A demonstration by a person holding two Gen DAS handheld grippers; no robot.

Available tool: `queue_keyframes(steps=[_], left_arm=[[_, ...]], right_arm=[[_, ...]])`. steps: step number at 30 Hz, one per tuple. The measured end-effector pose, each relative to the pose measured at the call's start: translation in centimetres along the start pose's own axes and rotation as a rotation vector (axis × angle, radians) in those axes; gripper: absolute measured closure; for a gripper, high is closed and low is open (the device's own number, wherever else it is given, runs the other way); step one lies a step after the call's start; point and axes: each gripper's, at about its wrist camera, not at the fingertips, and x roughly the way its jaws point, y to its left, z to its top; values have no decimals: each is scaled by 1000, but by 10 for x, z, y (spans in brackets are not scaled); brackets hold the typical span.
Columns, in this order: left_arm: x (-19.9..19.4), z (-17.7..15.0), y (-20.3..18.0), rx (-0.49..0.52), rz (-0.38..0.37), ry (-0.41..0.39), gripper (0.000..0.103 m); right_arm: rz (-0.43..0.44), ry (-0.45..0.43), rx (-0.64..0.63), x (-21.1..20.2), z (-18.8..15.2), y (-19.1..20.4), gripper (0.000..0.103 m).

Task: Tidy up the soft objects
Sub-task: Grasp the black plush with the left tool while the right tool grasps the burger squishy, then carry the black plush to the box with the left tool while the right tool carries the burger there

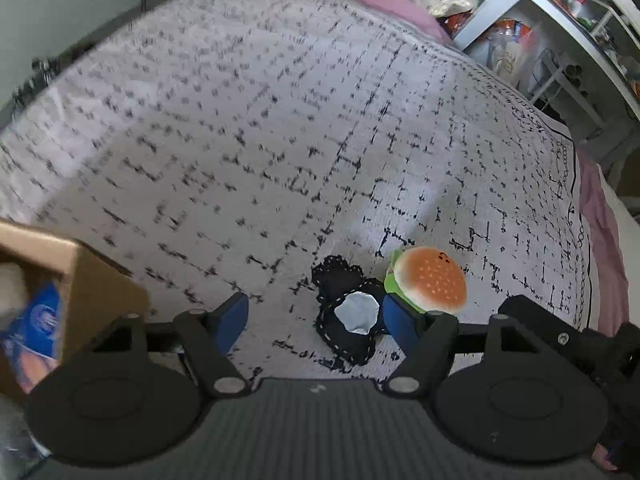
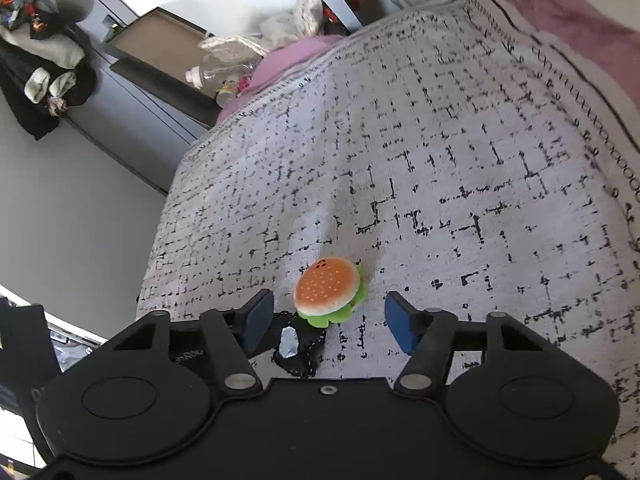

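Both tongs gape empty over the bed (image 1: 280, 120). The burger toy (image 2: 327, 290) lies low centre between the right tongs (image 2: 330, 322); the left tongs (image 1: 316, 322) see it lower right, beside a black pouch (image 1: 348, 316).

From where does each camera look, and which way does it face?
Left wrist: sits on the left gripper, looks along its open fingers over the bed at the black toy and burger; a box at left.
Right wrist: sits on the right gripper, looks over the bed toward a cabinet; open fingers show.
Both share burger, black toy, bed.
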Motion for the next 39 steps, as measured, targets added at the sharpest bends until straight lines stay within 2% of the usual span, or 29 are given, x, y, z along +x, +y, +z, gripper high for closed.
queue_keyframes(steps=[5,11,12,15,18,23,28,34,39], left_arm=[[18,-2,3,-18,-45,16,36],[24,1,2,-5,-94,22,46],[25,2,2,-9,-97,28,51],[27,6,-2,-1,-148,57,74],[24,7,-7,12,-138,49,80],[4,2,-12,41,-133,-1,81],[-21,-6,-12,48,-100,-44,81],[-55,-16,-10,68,-101,-107,81],[-73,-26,-6,61,-97,-124,81]], right_arm=[[19,57,41,24,1,-4,52],[24,97,95,48,3,-9,54],[25,104,109,52,5,-10,55],[13,102,125,60,6,-13,68],[0,91,96,59,4,-12,76],[-8,39,51,37,3,-9,81],[-7,-13,20,11,3,-7,82],[-7,-59,-24,-17,-2,-1,82],[6,-95,-57,-40,-9,6,82]])
